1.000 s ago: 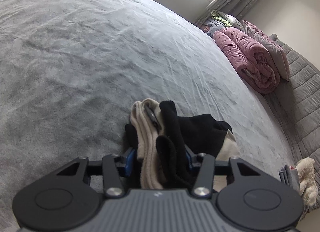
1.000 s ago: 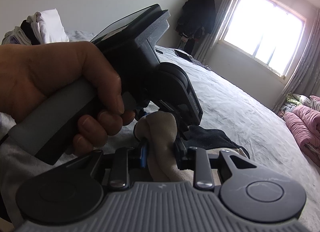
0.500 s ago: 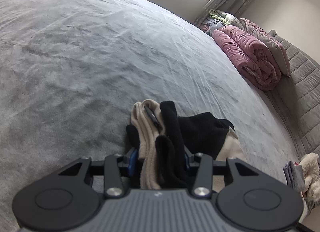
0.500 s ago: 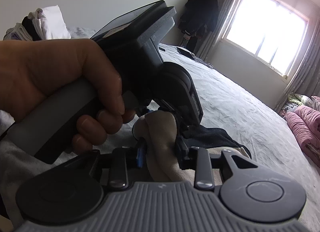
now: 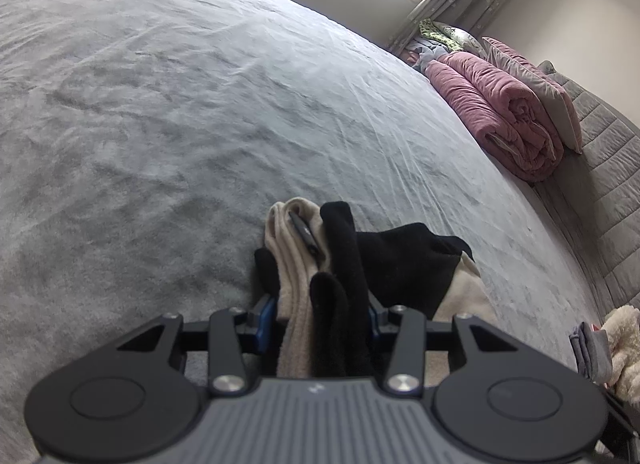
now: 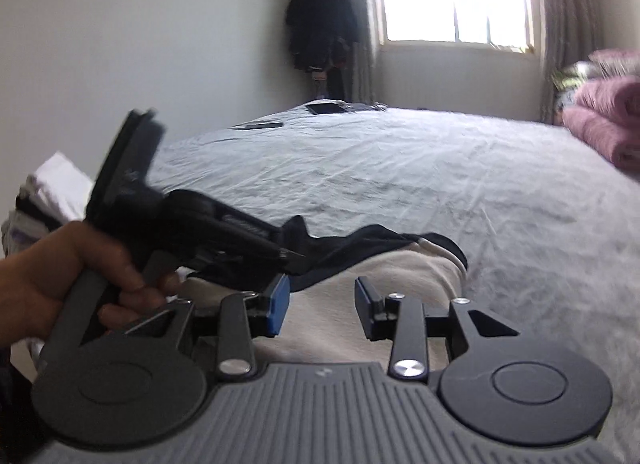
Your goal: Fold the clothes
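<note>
A beige and black garment [image 5: 404, 260] lies bunched on the grey bed [image 5: 200, 104]. My left gripper [image 5: 320, 304] is shut on a gathered fold of it, with beige cloth [image 5: 294, 264] and black cloth standing up between the pads. In the right wrist view the same garment [image 6: 380, 276] spreads beige below a black edge. My right gripper [image 6: 322, 300] hovers just over the beige part, its jaws opening with nothing between the blue pads. A hand [image 6: 60, 280] holds the left gripper [image 6: 280, 254] at the left, its tip on the black cloth.
A rolled pink quilt [image 5: 508, 112] and pillows lie along the bed's right side by a grey headboard [image 5: 608, 168]. Flat dark devices [image 6: 326, 107] rest at the far end. Folded clothes [image 6: 56, 180] are stacked at left. A dark coat [image 6: 320, 24] hangs beside the window.
My right gripper has let go of the beige fold, drawn back to the right and rolled level. The left gripper has kept its grip and place.
</note>
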{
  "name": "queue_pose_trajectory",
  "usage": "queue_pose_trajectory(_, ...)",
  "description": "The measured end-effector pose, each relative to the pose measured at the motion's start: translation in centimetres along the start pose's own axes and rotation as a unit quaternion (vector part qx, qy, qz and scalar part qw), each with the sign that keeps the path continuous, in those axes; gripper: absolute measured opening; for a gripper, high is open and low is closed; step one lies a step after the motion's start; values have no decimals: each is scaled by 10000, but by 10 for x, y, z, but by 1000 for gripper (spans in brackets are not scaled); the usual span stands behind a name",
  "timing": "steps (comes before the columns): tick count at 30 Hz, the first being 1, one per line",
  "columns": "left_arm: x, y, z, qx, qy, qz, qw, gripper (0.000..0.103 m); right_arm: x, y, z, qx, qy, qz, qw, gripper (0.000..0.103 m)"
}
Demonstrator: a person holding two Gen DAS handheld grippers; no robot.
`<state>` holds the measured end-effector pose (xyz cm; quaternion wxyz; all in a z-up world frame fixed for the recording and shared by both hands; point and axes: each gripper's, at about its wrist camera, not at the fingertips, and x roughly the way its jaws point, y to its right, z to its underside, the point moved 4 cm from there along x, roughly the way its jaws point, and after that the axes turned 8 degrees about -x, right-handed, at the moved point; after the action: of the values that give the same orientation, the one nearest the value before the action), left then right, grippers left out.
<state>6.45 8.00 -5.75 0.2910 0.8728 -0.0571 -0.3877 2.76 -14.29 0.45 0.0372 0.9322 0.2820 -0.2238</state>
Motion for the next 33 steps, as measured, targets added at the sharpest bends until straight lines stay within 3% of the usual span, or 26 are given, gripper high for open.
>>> queue_pose_trajectory(2,0,0,0,-2,8,3,10000,44,7,19,5,552,-141,-31,9984,39)
queue_pose_trajectory(4,0,0,1,-5,17,6,10000,44,10,2,23,688,-238,2,9973,39)
queue_pose_trajectory(8,-1,-1,1,-9,34,12,10000,44,-18,6,36,459,-338,98,9983,39)
queue_pose_trajectory(14,-1,-1,2,-15,55,20,10000,44,5,18,49,533,-443,46,9976,39)
queue_pose_trajectory(18,-1,-1,3,-16,59,16,10000,44,-13,51,63,1272,-467,39,9908,49)
queue_pose_trajectory(23,-1,0,3,-18,63,12,10000,44,-25,91,84,2566,-520,-605,9632,52)
queue_pose_trajectory(28,-1,0,4,-51,65,14,10000,44,-21,112,104,3904,-388,-1318,9104,51)
queue_pose_trajectory(31,0,-1,3,-78,60,17,10000,44,-16,111,103,4109,-338,-1511,8984,51)
queue_pose_trajectory(33,0,-1,3,-93,58,16,9999,44,-10,108,101,4106,-374,-1539,8980,50)
